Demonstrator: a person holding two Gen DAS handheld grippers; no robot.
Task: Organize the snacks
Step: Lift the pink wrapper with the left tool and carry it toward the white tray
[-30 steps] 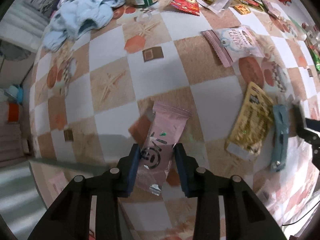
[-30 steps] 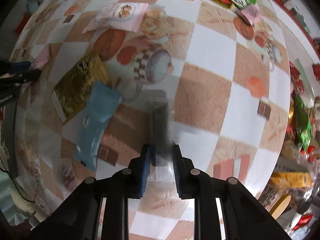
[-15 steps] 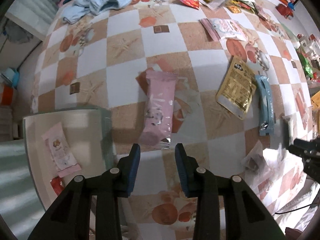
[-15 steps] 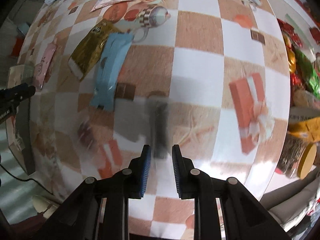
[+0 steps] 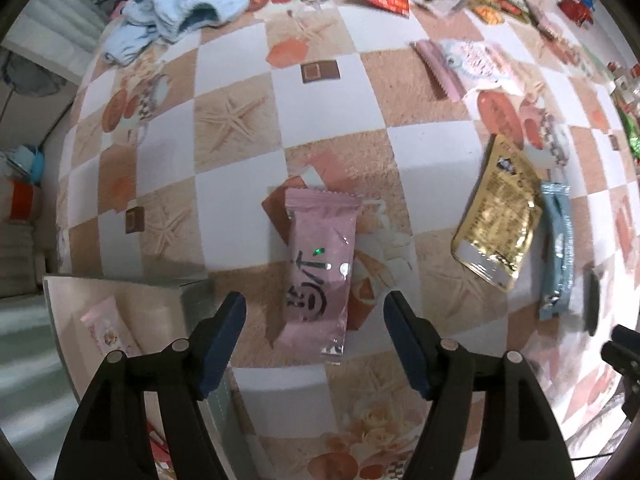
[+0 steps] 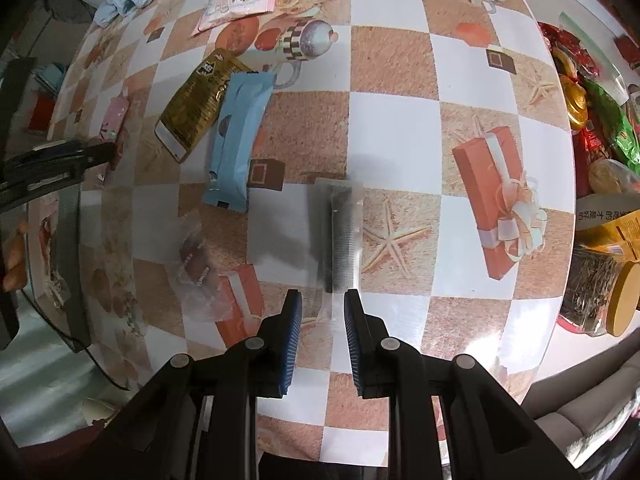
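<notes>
The pink snack packet (image 5: 318,268) is lying flat on the table (image 5: 240,128), straight ahead of the left hand-held gripper (image 5: 314,344), whose jaws are standing wide and empty. Its long axis is running away from the fingers, near end between the tips; the right hand-held gripper (image 6: 320,316) is sitting farther off, narrowly parted over a dark packet (image 6: 340,236).
</notes>
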